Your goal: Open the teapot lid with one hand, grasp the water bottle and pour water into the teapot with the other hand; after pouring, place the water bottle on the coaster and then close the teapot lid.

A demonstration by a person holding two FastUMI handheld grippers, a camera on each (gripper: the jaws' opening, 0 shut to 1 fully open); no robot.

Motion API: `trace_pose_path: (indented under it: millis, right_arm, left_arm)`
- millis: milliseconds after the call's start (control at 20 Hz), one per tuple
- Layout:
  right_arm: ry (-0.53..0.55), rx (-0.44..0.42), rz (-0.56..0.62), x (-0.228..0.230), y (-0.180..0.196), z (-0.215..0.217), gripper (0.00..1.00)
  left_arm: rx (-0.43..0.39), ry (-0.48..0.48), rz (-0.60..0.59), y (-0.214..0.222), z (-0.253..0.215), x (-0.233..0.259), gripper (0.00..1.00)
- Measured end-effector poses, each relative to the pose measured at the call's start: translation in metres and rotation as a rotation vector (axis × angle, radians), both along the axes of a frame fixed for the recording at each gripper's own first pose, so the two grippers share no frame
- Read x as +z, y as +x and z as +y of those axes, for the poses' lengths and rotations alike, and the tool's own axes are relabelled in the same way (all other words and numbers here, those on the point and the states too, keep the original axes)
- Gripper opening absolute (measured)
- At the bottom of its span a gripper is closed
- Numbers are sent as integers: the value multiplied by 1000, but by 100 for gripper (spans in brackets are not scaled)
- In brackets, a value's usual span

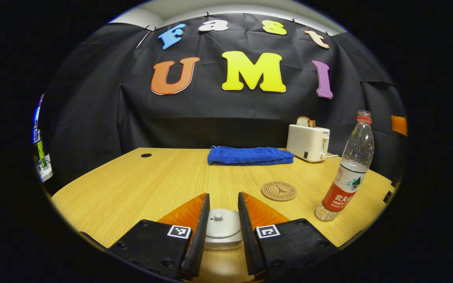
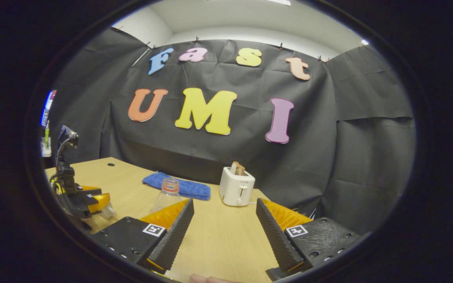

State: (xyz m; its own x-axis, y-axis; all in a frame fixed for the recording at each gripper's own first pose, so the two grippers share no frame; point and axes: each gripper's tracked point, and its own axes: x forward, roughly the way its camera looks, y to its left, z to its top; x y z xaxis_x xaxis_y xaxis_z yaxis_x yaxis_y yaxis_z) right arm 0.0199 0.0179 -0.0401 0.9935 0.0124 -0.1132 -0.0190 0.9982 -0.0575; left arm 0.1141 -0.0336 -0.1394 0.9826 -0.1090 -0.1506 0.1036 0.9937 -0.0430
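In the left gripper view, much of the white ceramic teapot point(image 1: 221, 234) is hidden behind the left gripper point(image 1: 223, 220), whose two fingers stand on either side of it; only the round white lid with its small knob point(image 1: 218, 215) and a strip of the body below it can be made out. The lid is seated on the pot. The fingers are spread, and whether they touch the pot cannot be told. The gripper is held low and level over the near edge of the light wooden table point(image 1: 132, 184).

The clear plastic water bottle with a red cap and red-and-white label point(image 1: 347, 169) stands upright at the right of the table, just beside the round cork coaster point(image 1: 278, 191) but apart from it. A folded blue towel point(image 1: 250, 155) lies at the back of the table, and a white toaster with a slice of bread in its slot point(image 1: 308, 142) stands near it.

In the right gripper view, the right gripper point(image 2: 224, 224) is seen with its fingers spread wide and nothing between them, raised above the table. The bottle point(image 2: 166, 194) is partly hidden behind the left-hand finger, so only its neck and shoulder are seen. The left gripper point(image 2: 78, 196) shows at the far left edge, cut off and hard to make out. A fingertip point(image 2: 207, 279) is cut off at the bottom edge.
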Motion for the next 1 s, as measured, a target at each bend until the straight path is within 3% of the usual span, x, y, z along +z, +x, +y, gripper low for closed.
trace_pose_path:
  millis: [50, 150, 200, 400, 650, 1000]
  right_arm:
    - [-1, 2, 2, 0, 0, 1, 98]
    - [-1, 6, 9, -3, 1, 4, 98]
    - [-1, 10, 13, -5, 1, 6, 95]
    - [7, 47, 34, -13, 0, 26, 95]
    - [52, 126, 61, -29, 3, 63, 98]
    - [76, 175, 83, -60, 14, 99, 93]
  left_arm:
    - [7, -1, 2, 1, 2, -1, 37]
    - [6, -15, 5, 2, 4, -1, 29]
    - [4, -27, 5, 2, 3, 0, 18]
    - [-1, -64, 5, 2, 3, 2, 8]
    - [13, -68, 0, 0, 12, 11, 5]
    - [52, -84, -39, -12, 37, 42, 5]
